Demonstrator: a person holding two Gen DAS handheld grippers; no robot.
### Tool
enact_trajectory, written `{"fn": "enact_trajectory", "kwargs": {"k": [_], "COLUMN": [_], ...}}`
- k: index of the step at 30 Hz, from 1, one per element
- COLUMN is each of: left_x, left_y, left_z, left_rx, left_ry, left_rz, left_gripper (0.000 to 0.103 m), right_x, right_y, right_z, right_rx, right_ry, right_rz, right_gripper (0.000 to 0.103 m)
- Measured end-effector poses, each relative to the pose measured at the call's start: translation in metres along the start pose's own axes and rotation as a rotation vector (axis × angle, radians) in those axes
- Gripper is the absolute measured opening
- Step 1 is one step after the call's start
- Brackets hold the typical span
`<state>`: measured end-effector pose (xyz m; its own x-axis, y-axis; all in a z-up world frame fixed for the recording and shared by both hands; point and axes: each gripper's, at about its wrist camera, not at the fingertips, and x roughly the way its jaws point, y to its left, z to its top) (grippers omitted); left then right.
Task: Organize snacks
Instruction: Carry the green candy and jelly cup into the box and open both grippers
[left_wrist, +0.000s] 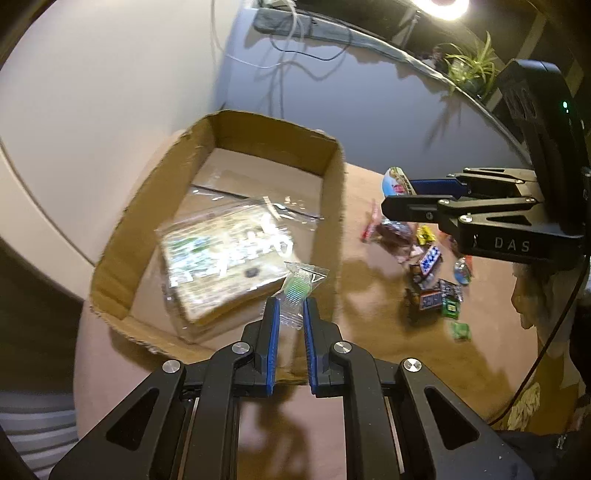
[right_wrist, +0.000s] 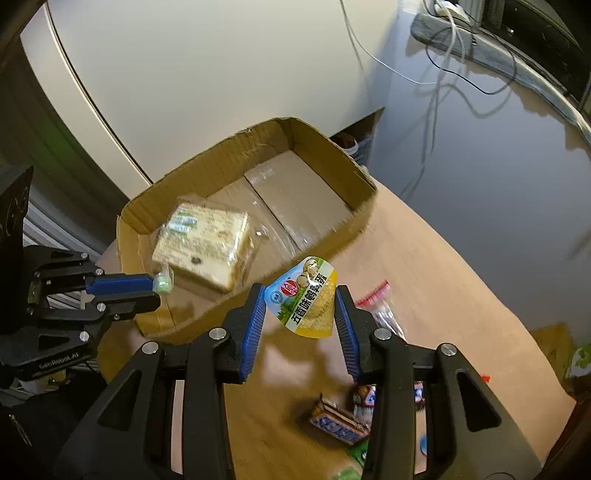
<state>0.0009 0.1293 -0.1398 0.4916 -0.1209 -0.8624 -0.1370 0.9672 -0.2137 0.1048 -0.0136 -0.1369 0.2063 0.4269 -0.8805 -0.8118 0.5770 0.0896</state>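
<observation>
The left gripper is pinched shut on a small clear sachet with a green ribbed piece inside; it sits at lower centre of the left wrist view, its top corner poking up over the near wall of the cardboard box. The right gripper, at lower centre of the right wrist view, has its jaws partly apart and pressed on both sides of a yellow and white cup snack with a printed foil lid showing green and red marks and dark characters; the cup is lifted clear of the table.

The box is an open, shallow cardboard tray with ragged cut edges, filling the middle of both views. One wrapped sandwich in clear film lies in its near-left part; the rest of its floor is bare cardboard with a strip of tape.

On the brown table, at right of the left wrist view, a loose pile of snacks lies well apart from the box: at least two blue-lettered chocolate bars, two or three small green packets, a red-edged clear packet and some dark wrappers; blur keeps an exact count out of reach. The box's near wall stands between each gripper and the box floor.

Behind, a grey wall, trailing cables, one potted plant and one bright lamp at upper right
</observation>
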Motion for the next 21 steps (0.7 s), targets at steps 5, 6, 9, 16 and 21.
{"fn": "enact_trajectory", "kwargs": {"k": [5, 6, 9, 16, 21], "left_x": [0.001, 0.001, 0.003, 0.005, 0.005], "left_y": [0.009, 0.011, 0.013, 0.015, 0.017], "left_z": [-0.002, -0.003, -0.003, -0.003, -0.003], "left_rx": [-0.024, -0.028, -0.034, -0.044, -0.044], "left_ry": [0.004, 0.006, 0.009, 0.009, 0.009], "left_rz": [0.016, 0.017, 0.021, 0.031, 0.034], "left_gripper": [0.011, 0.011, 0.011, 0.012, 0.012], "right_x": [0.012, 0.016, 0.021, 0.038, 0.043], "right_y": [0.008, 0.009, 0.013, 0.022, 0.026], "right_z": [0.013, 0.016, 0.022, 0.031, 0.032], "right_rx": [-0.015, -0.017, -0.023, -0.040, -0.049], "right_ry": [0.004, 0.005, 0.009, 0.029, 0.036], "right_rz": [0.009, 0.011, 0.020, 0.039, 0.049], "right_gripper": [0.039, 0.039, 0.039, 0.040, 0.041]}}
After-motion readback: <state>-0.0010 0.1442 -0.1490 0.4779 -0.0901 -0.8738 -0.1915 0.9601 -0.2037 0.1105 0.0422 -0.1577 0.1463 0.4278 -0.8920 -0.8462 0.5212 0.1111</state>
